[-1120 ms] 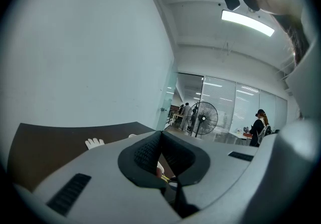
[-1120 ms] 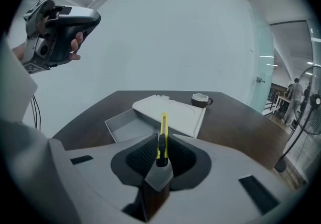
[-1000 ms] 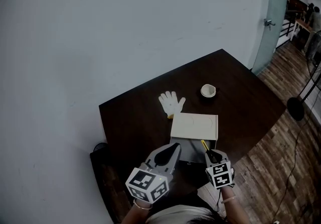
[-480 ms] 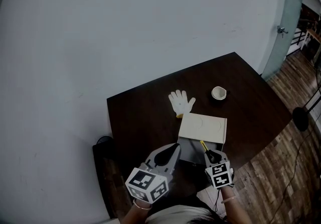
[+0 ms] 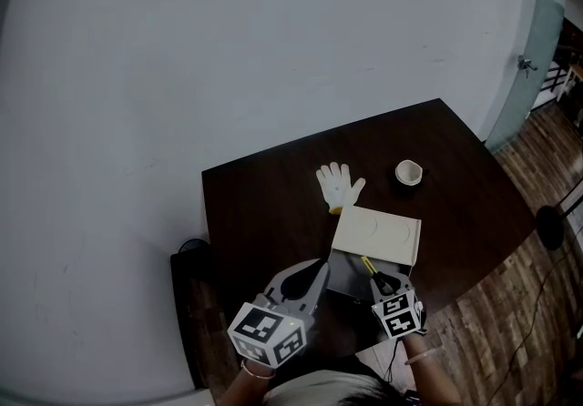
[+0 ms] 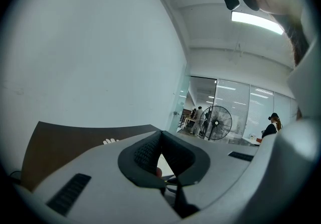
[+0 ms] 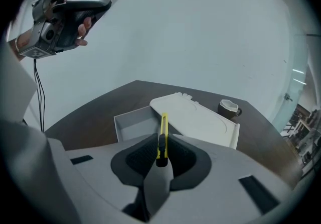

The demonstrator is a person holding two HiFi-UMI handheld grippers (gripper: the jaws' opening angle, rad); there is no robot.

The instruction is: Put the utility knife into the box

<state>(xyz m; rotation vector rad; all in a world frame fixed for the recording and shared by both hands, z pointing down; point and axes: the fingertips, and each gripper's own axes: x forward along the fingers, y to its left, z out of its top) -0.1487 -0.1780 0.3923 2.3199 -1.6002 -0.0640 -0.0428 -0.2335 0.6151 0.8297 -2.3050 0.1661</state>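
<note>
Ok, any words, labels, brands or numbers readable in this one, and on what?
None readable. The left hand-held gripper and right hand-held gripper bear only black-and-white square markers, no letters. The box, lid, utility knife, glove and cup show no print.

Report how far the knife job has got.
Done: the lid is off, the box stands open, and the knife is off the table. In hand: the right claw is shut on the knife, whose tip points toward the box. The left claw is shut and empty. Left: lower the knife into the box and let go.
</note>
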